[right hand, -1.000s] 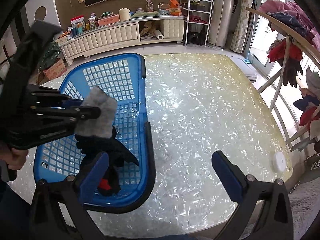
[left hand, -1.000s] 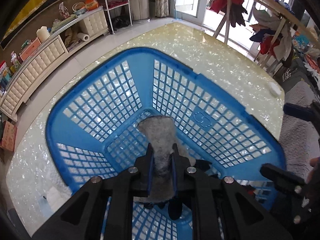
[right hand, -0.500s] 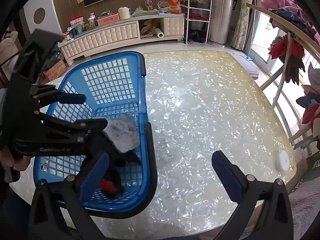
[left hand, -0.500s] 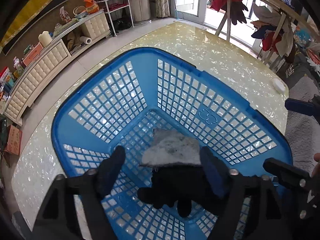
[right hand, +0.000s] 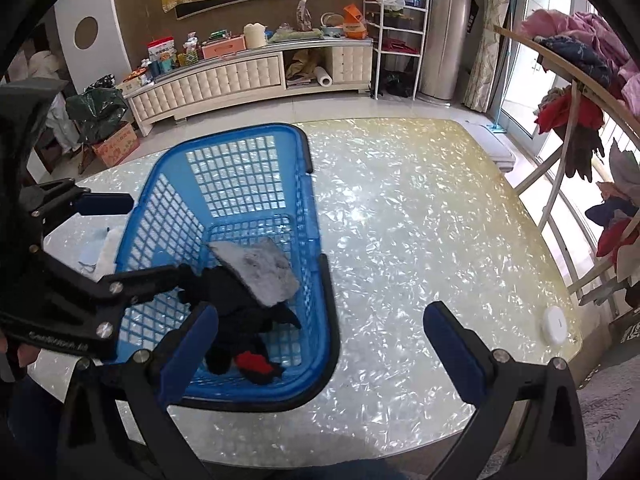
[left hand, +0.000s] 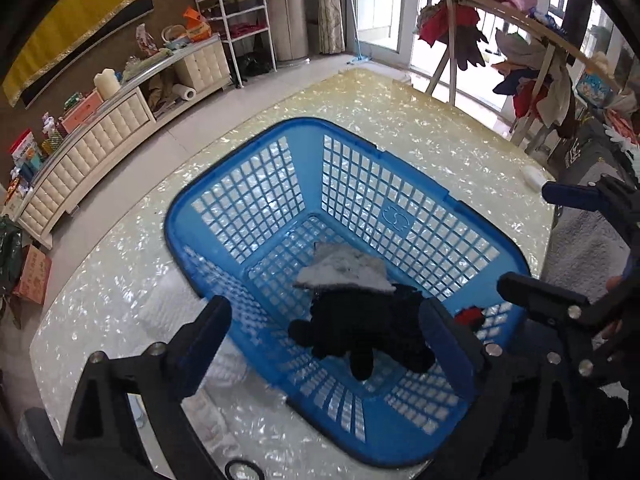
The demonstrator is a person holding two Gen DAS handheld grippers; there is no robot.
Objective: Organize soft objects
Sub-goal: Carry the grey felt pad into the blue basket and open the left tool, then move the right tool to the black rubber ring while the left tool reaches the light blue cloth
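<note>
A blue plastic basket (left hand: pixel 280 148) stands on the pearly table; it also shows in the right wrist view (right hand: pixel 240 136). Inside lie a grey cloth (left hand: pixel 344 272), also in the right wrist view (right hand: pixel 256 272), on a black glove (left hand: pixel 360 332) beside a red piece (right hand: pixel 252 362). My left gripper (left hand: pixel 328 344) is open and empty above the basket's near end. My right gripper (right hand: pixel 320 344) is open and empty over the basket's right rim and the table.
A small white round puck (right hand: pixel 554 322) lies near the table's right edge. A clothes rack with hanging garments (right hand: pixel 576 120) stands to the right. A long white cabinet (right hand: pixel 224 80) lines the far wall. White tissue (right hand: pixel 106 252) lies left of the basket.
My left gripper opened and let go of the grey cloth, which dropped onto the black glove in the basket. The left gripper then drew back and up.
</note>
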